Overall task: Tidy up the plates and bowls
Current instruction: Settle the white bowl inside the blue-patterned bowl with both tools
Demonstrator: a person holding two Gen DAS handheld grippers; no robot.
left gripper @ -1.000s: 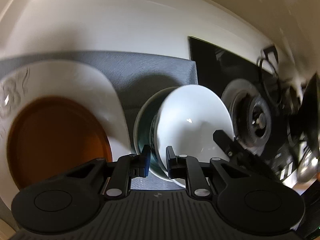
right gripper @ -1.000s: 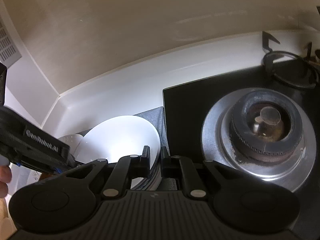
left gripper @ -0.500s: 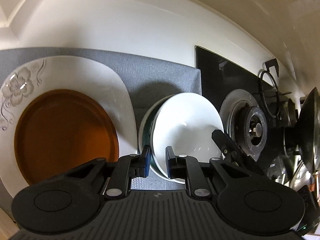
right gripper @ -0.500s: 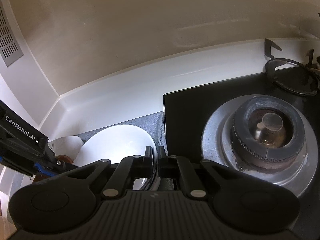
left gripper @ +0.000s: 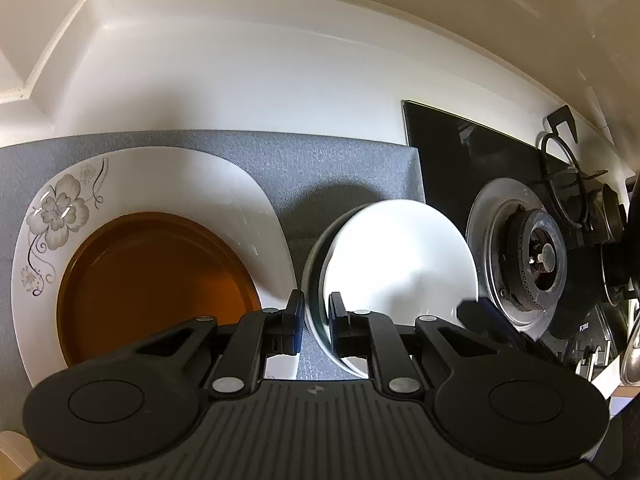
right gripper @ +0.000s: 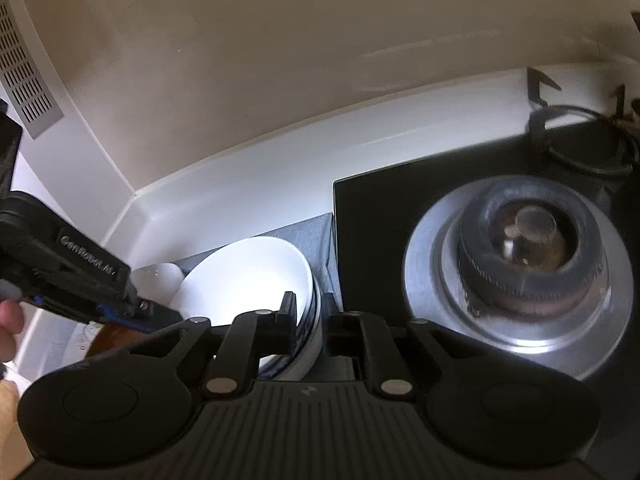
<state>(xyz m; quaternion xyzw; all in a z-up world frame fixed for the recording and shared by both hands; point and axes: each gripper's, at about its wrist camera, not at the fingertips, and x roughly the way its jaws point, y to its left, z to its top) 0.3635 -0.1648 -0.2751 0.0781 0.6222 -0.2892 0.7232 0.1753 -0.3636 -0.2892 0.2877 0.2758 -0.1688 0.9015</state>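
A white bowl (left gripper: pixel 400 264) is nested inside another bowl with a dark rim on a grey mat (left gripper: pixel 320 164). My left gripper (left gripper: pixel 316 316) straddles the left rim of the stacked bowls, jaws narrowly apart. My right gripper (right gripper: pixel 310 316) straddles the right rim of the same bowls (right gripper: pixel 248 276), its jaws now slightly parted. Left of the bowls a brown plate (left gripper: pixel 152 284) lies on a large white floral plate (left gripper: pixel 60 212).
A black gas hob (left gripper: pixel 452 140) with a steel burner (left gripper: pixel 536 256) lies right of the mat; the burner (right gripper: pixel 524 256) fills the right wrist view. A white counter (left gripper: pixel 240 80) and a beige wall run behind. A hand (right gripper: pixel 10 320) shows at the left edge.
The bowl stack has come down onto the mat. My right gripper's jaws have parted from the rim. The left view has pulled back a little.
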